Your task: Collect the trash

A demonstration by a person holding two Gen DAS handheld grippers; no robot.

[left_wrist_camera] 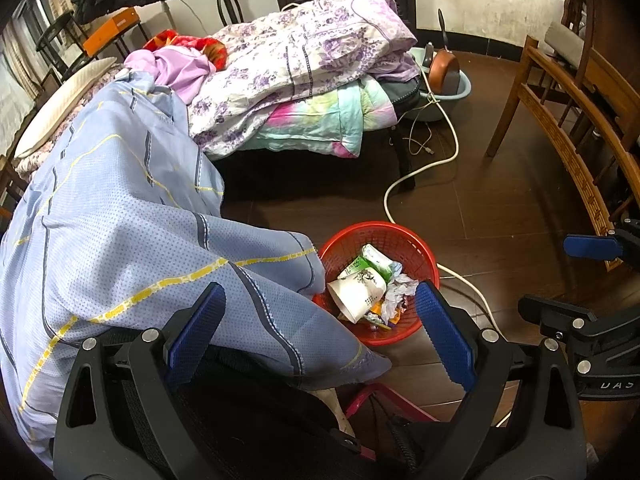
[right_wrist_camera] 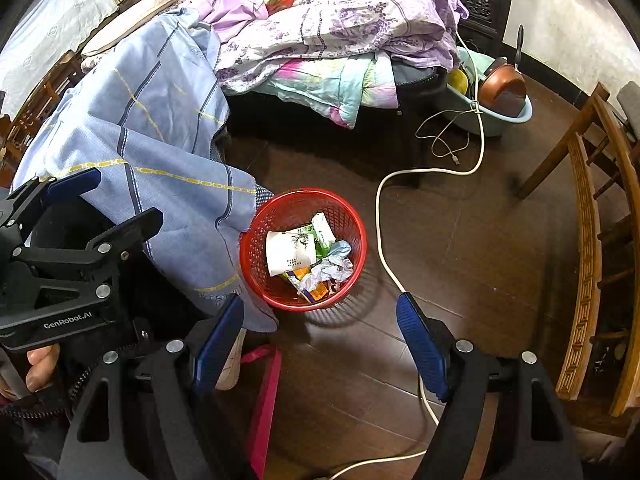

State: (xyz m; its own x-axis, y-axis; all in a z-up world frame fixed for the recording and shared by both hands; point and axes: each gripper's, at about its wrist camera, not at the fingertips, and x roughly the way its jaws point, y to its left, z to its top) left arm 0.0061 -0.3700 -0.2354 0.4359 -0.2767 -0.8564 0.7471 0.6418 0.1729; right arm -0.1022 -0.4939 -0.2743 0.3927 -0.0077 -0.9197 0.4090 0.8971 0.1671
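A red mesh trash basket (left_wrist_camera: pixel 416 252) stands on the dark wood floor beside the bed; it also shows in the right wrist view (right_wrist_camera: pixel 356 216). Inside lie a white paper cup (left_wrist_camera: pixel 358 290) (right_wrist_camera: pixel 288 252), green wrappers (left_wrist_camera: pixel 374 260) (right_wrist_camera: pixel 322 232) and crumpled tissue (left_wrist_camera: pixel 396 292) (right_wrist_camera: pixel 328 270). My left gripper (left_wrist_camera: pixel 316 328) is open and empty, held above the basket's near rim and the blue sheet. My right gripper (right_wrist_camera: pixel 320 340) is open and empty, just in front of the basket. The left gripper also shows at the left of the right wrist view (right_wrist_camera: pixel 116 196).
A blue sheet (left_wrist_camera: pixel 120 232) (right_wrist_camera: pixel 160 120) hangs off the bed against the basket. Quilts (left_wrist_camera: pixel 304 60) pile on the bed. A white cable (right_wrist_camera: pixel 380 232) runs past the basket. A wooden chair (right_wrist_camera: pixel 588 240) stands right. A blue basin with a pan (right_wrist_camera: pixel 500 96) sits behind. A pink stool (right_wrist_camera: pixel 264 392) is near.
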